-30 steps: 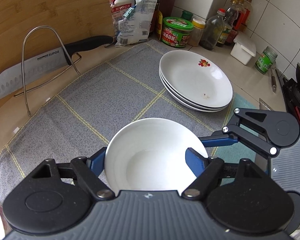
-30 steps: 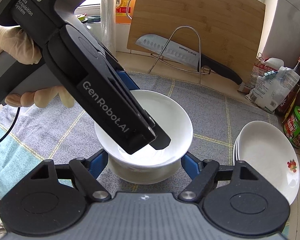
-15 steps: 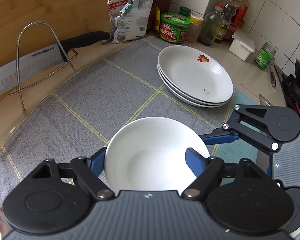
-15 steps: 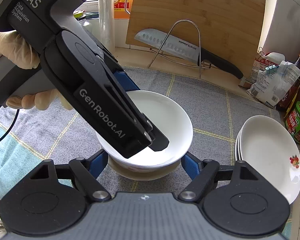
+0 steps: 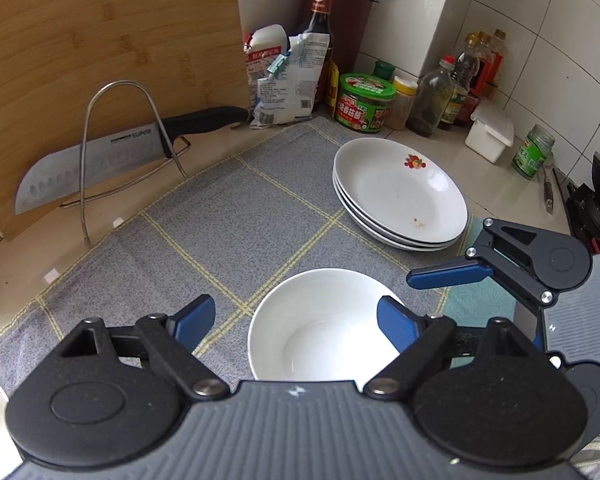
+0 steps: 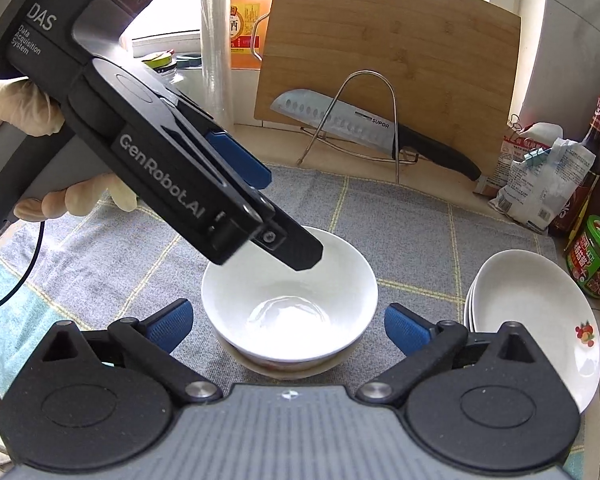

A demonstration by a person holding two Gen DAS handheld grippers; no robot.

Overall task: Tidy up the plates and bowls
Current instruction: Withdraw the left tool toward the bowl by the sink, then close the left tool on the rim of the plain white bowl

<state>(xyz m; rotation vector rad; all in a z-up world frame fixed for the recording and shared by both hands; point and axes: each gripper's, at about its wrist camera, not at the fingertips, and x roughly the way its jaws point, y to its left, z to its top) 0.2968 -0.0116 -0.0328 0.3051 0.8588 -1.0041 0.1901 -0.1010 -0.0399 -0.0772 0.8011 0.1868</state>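
The room is a kitchen corner. The far wall (image 5: 540, 40) has white square tiles with thin dark joints. A beige countertop (image 5: 440, 144) runs below it, and a grey cloth with yellow lines (image 5: 240, 208) covers most of it. A big wooden cutting board (image 5: 100, 40) leans upright at the far left. In the right wrist view, a window (image 6: 172, 20) behind the board gives bright daylight. Bottles and jars (image 5: 452, 92) stand in a row along the tiled wall.

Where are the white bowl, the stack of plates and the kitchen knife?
white bowl (image 5: 320, 320): left wrist view, inner wall.
stack of plates (image 5: 384, 188): left wrist view, top plate's well.
kitchen knife (image 6: 332, 114): right wrist view, blade.
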